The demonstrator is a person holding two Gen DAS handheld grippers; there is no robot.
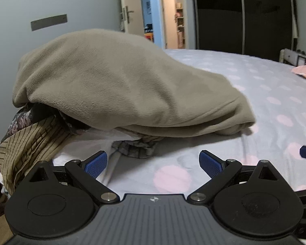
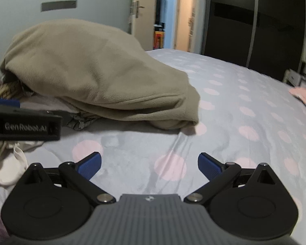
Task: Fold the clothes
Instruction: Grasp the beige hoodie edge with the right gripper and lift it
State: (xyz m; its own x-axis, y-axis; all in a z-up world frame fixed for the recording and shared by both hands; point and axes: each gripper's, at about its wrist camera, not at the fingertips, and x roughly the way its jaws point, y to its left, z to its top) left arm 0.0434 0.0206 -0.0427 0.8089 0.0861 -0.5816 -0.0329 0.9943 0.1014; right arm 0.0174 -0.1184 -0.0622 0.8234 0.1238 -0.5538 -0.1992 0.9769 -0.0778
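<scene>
My left gripper [image 1: 153, 161] and right gripper [image 2: 149, 164] hover with jaws spread wide, nothing between them, above the lilac bedsheet with pink dots [image 2: 244, 106]. Ahead, a heaped beige fleece garment [image 1: 116, 85] covers a pile of clothes.

Grey bedsheet with pale pink polka dots [image 1: 224, 143] spread over the whole bed, lightly creased near the front. Pale grey-blue wall [image 1: 51, 4] behind, carrying a flat grey rectangular plate [image 1: 49, 22], tilted slightly in the left wrist view. White door with metal lever handle [image 1: 127, 14] standing open onto a lit hallway [image 1: 151, 18]; shelving with small items visible through the doorway, too blurred to identify. Dark sliding-door wardrobe with pale vertical strips [image 1: 242, 16] filling the right of the back wall. Small white bedside unit [image 1: 291, 56] far right, cluttered on top, contents unclear.
</scene>
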